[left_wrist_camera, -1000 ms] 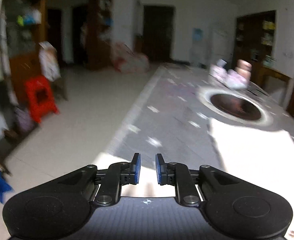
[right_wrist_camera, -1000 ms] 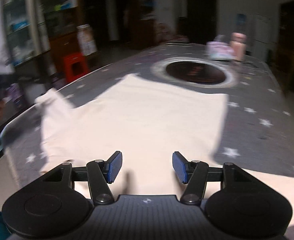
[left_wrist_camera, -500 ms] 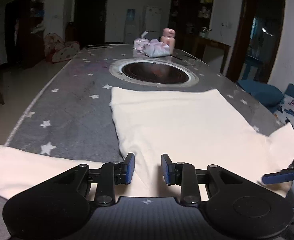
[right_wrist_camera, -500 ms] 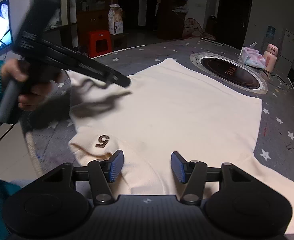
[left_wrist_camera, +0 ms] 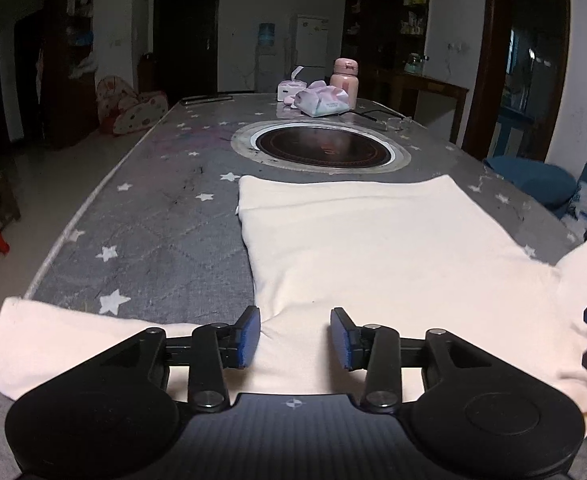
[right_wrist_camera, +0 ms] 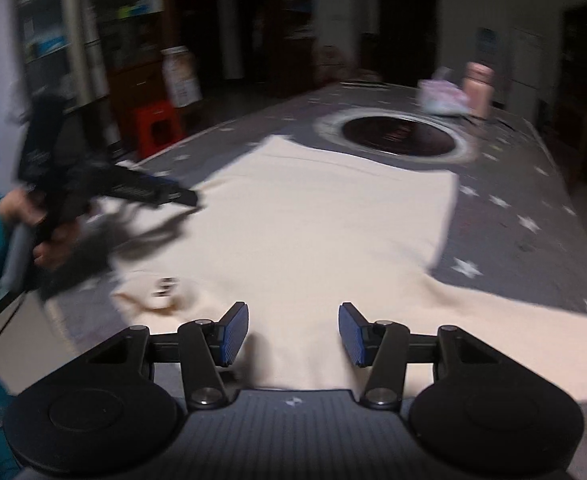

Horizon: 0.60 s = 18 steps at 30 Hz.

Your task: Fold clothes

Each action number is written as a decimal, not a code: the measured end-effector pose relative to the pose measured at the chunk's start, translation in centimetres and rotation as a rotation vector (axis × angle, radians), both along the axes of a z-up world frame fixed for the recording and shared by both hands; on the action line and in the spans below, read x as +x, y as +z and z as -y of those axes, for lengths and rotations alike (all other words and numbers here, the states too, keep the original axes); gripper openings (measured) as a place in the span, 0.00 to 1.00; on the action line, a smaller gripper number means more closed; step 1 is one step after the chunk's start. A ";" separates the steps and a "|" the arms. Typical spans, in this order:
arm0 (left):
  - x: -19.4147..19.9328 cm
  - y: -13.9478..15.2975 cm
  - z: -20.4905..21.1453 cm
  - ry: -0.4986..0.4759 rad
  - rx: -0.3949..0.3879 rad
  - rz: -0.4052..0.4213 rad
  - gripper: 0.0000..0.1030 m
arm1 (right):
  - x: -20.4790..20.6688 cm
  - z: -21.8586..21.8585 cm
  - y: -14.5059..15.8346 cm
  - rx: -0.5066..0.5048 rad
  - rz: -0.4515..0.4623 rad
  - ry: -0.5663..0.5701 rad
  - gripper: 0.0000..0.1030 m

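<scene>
A cream long-sleeved top (left_wrist_camera: pixel 373 248) lies flat on the grey star-patterned table (left_wrist_camera: pixel 165 232), hem toward the far end. One sleeve (left_wrist_camera: pixel 61 340) stretches out to the left. My left gripper (left_wrist_camera: pixel 295 338) is open and empty just above the near part of the top. In the right wrist view the same top (right_wrist_camera: pixel 313 232) fills the middle. My right gripper (right_wrist_camera: pixel 293 334) is open and empty above its near edge. The left gripper (right_wrist_camera: pixel 105 188) shows there in a hand at the left, over the top's left side. That view is blurred.
A round dark burner (left_wrist_camera: pixel 325 148) is set in the table beyond the top. A pink flask (left_wrist_camera: pixel 344 80) and tissue packs (left_wrist_camera: pixel 321 102) stand at the far end. A red stool (right_wrist_camera: pixel 155 128) stands on the floor left of the table.
The left gripper swung from the room to face down the table and opened wider. The right gripper turned a little; it stayed open.
</scene>
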<state>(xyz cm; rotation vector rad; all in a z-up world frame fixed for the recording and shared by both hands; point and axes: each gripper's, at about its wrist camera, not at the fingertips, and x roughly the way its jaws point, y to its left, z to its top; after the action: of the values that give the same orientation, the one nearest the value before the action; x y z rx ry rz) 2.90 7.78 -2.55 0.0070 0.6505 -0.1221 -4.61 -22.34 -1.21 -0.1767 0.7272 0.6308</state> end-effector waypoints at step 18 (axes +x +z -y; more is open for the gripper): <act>-0.7 2.5 6.0 -0.185 -0.019 0.020 0.45 | 5.8 7.0 -1.9 -0.001 0.008 -0.303 0.47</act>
<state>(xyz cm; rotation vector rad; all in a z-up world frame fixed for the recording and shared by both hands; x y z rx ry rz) 2.22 1.77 -0.07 0.0502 0.6282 -0.3067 1.24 -29.35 -3.07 -0.0677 0.7292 0.3411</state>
